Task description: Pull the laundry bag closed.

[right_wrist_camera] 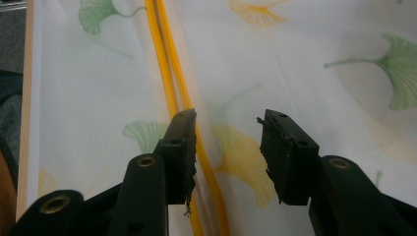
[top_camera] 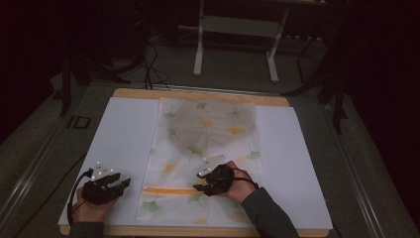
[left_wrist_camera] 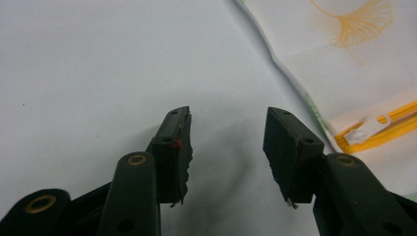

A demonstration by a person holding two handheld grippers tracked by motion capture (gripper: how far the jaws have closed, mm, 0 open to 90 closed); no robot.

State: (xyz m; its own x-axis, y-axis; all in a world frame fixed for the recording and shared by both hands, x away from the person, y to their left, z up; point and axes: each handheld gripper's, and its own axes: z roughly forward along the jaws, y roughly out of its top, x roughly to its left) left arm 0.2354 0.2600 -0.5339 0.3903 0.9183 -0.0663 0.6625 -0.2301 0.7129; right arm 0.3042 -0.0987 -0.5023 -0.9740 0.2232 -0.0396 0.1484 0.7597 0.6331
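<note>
A white mesh bag (top_camera: 205, 153) printed with green and yellow ginkgo leaves lies flat in the middle of the table, a round greyish shape showing through its upper half. Its orange zipper (top_camera: 168, 190) runs across the near end; the white pull tab (left_wrist_camera: 366, 129) sits at the zipper's left end. My left gripper (top_camera: 121, 184) rests open on the white sheet, just left of the bag's edge, with nothing between its fingers. My right gripper (top_camera: 199, 187) hovers open over the bag (right_wrist_camera: 295, 59), its left finger just above the zipper (right_wrist_camera: 169, 73).
A white sheet (top_camera: 124, 134) covers a wooden board (top_camera: 198, 94) on the table. Beyond the table stand a white frame (top_camera: 235, 29) and dark stands with cables on the grey floor. The room around is dark.
</note>
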